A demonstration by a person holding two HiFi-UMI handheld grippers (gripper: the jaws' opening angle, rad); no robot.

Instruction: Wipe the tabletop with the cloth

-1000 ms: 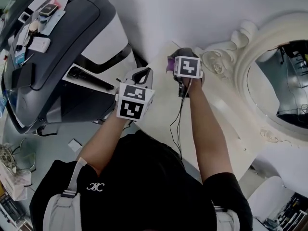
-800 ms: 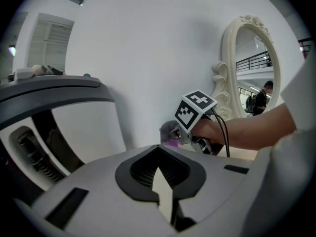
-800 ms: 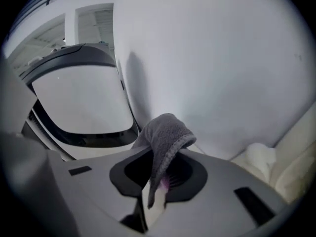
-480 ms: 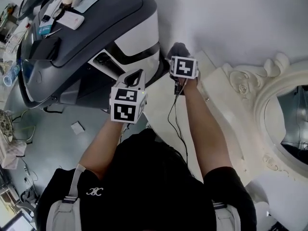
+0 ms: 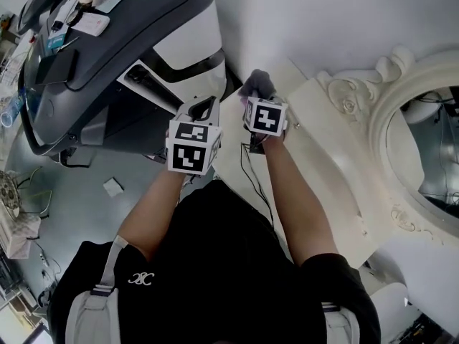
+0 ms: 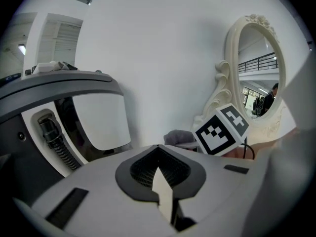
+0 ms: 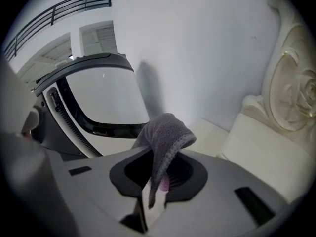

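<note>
A grey cloth (image 7: 165, 135) hangs folded out of my right gripper (image 7: 155, 191), whose jaws are shut on it. In the head view the cloth (image 5: 257, 84) sits at the far left corner of the cream tabletop (image 5: 315, 156), just ahead of the right gripper (image 5: 258, 100). My left gripper (image 5: 203, 110) is held to the left of the table's edge, over the floor, and carries nothing. In the left gripper view its jaws (image 6: 165, 201) are shut and empty, with the cloth (image 6: 178, 137) seen beyond them to the right.
A large grey and white machine (image 5: 107, 63) stands close on the left, with clutter on its top. An ornate cream mirror frame (image 5: 380, 92) rises at the table's right. A white wall (image 5: 323, 13) backs the table. A cable (image 5: 254, 178) trails from the right gripper.
The right gripper with the cloth has moved from beside the mirror's base toward the table's left corner. The left gripper has kept beside it, off the table.
</note>
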